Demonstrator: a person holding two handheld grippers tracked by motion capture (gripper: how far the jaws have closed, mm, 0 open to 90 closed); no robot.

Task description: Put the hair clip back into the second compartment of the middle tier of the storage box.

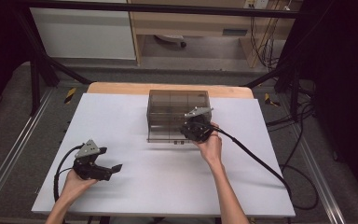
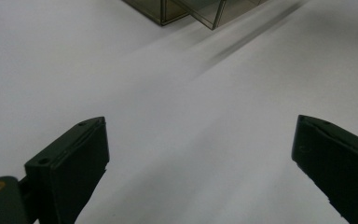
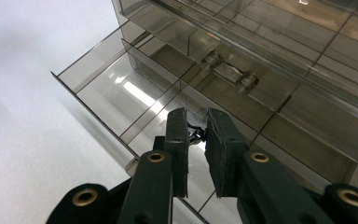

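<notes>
Right gripper pinches the smoky drawer unit's handle, likely to pull; left gripper idles, jaws wide apart.

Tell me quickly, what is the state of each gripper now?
Left gripper: open, holding nothing, above the white table.
Right gripper: nearly closed at the drawer front of the clear cabinet; grip cannot be told.
</notes>
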